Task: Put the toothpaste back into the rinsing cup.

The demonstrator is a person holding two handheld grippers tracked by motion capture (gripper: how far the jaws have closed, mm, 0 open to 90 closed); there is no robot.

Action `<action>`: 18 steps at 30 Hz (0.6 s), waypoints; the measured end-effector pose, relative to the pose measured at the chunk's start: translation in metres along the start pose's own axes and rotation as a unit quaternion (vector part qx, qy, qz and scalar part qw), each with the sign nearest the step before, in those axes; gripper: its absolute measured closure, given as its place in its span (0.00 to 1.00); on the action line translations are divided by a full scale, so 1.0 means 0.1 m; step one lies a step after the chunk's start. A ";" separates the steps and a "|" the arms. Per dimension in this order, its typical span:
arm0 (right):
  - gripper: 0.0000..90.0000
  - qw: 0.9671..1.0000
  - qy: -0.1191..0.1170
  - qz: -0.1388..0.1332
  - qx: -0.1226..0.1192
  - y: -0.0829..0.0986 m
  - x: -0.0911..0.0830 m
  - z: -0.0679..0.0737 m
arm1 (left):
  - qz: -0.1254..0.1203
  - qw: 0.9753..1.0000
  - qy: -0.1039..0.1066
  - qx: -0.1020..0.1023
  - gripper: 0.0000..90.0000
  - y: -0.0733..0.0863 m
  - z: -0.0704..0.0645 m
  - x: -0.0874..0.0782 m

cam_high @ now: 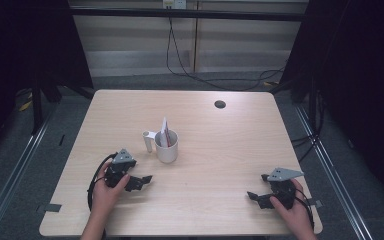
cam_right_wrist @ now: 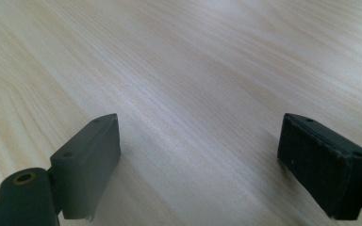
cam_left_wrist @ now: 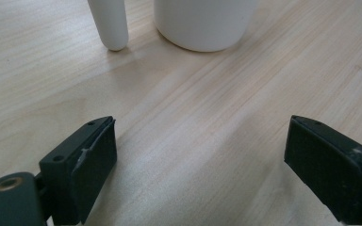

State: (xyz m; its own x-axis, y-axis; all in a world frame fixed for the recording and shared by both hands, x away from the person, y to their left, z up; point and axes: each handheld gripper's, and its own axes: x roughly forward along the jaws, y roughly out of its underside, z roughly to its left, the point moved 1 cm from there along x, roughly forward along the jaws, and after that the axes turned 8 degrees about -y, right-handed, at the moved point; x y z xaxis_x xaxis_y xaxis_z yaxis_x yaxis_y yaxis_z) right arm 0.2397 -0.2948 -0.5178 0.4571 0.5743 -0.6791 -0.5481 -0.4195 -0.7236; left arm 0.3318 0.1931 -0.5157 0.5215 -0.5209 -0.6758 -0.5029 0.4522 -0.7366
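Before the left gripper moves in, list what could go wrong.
The small white tube stands upright and narrow beside the white cylindrical cup; the open left gripper may knock it over. The red-and-white packet leans loosely in the cup and could tip out if the cup is bumped.

Table: a pale wooden rectangular tabletop (cam_high: 220,200) with rounded corners filled the middle of the scene, its grain running left to right.
Hole: a small dark round cable hole (cam_high: 220,104) sat in the table's far part, right of centre.
Wall: light beige panels (cam_high: 130,40) stood at the far side.
Cable: a thin black cable (cam_high: 172,55) hung down the wall and trailed right along the grey floor (cam_high: 180,80).
Curtains: black drapes closed off the left (cam_high: 10,60) and the right (cam_high: 365,75).
Rails: grey metal floor rails ran along the left (cam_high: 17,170) and the right (cam_high: 330,165) of the table.
Tape: a short grey strip (cam_high: 51,207) lay at the table's near left corner.
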 end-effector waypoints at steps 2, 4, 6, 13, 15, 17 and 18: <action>0.15 1.000 0.000 0.000 0.000 0.00 0.00 0.00 | -0.001 1.000 -0.002 0.001 0.11 0.00 -0.01 0.00; 0.15 1.000 0.000 0.000 0.000 0.00 0.00 0.00 | 0.001 1.000 -0.006 0.008 0.11 0.00 -0.02 0.01; 0.15 1.000 0.000 0.000 0.000 0.00 0.00 0.00 | 0.005 1.000 -0.011 0.018 0.11 0.00 -0.03 0.00; 0.15 1.000 0.000 0.000 0.000 0.00 0.00 0.00 | 0.011 0.998 -0.026 0.051 0.10 0.00 -0.07 0.02; 0.15 1.000 0.000 0.000 0.000 0.00 0.00 0.00 | 0.011 0.998 -0.026 0.053 0.09 0.00 -0.07 0.02; 0.15 1.000 0.000 0.000 0.000 0.00 0.00 0.00 | 0.011 0.998 -0.026 0.052 0.09 0.00 -0.07 0.02; 0.15 1.000 0.000 0.000 0.001 0.00 0.00 0.00 | 0.011 0.998 -0.026 0.052 0.09 0.00 -0.07 0.02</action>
State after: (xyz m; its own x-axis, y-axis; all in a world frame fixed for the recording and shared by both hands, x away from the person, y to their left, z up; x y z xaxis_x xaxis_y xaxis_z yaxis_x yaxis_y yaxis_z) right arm 0.2396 -0.2947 -0.5177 0.4570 0.5738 -0.6796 -0.5494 -0.4187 -0.7230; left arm 0.3282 0.1872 -0.5171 0.5478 -0.4729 -0.6902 -0.4411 0.5377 -0.7185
